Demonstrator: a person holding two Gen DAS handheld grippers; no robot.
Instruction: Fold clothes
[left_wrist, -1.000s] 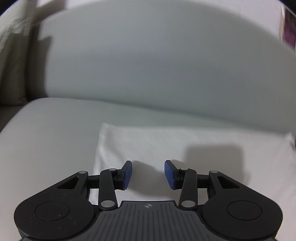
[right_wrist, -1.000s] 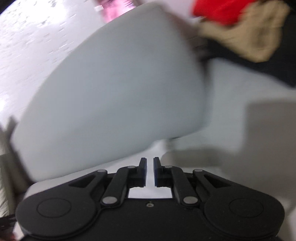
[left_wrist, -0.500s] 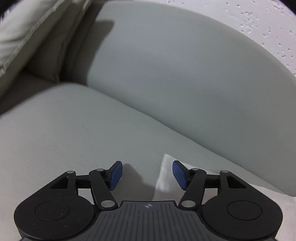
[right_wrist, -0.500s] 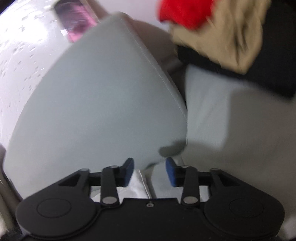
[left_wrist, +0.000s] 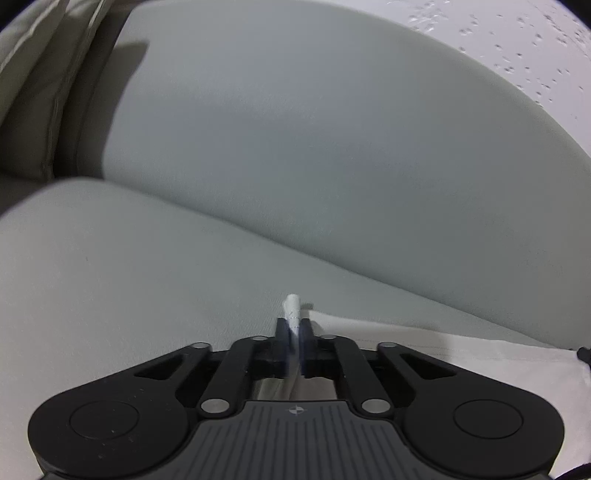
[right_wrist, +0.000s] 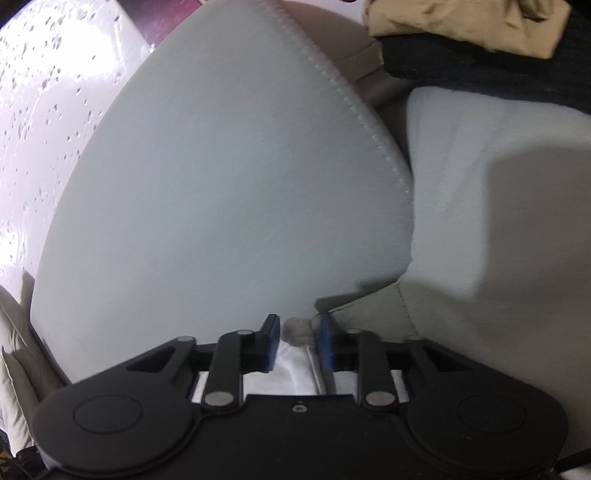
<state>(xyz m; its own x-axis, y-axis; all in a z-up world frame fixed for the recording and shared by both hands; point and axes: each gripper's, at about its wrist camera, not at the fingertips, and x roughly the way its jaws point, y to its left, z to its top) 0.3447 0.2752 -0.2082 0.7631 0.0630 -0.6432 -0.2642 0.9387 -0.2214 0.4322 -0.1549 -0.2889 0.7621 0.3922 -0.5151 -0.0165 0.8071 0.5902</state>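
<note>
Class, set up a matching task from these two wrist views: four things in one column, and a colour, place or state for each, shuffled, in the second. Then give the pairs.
Things:
1. white cloth
2. left gripper
3. tan garment
4. sofa backrest

Descriptions:
A. crumpled at the top of the right wrist view
B. pale grey, rising behind the seat
C. lying flat on the seat
D. shut on a corner of fabric

Pairs: 1-C, 2-D, 3-A, 4-B
</note>
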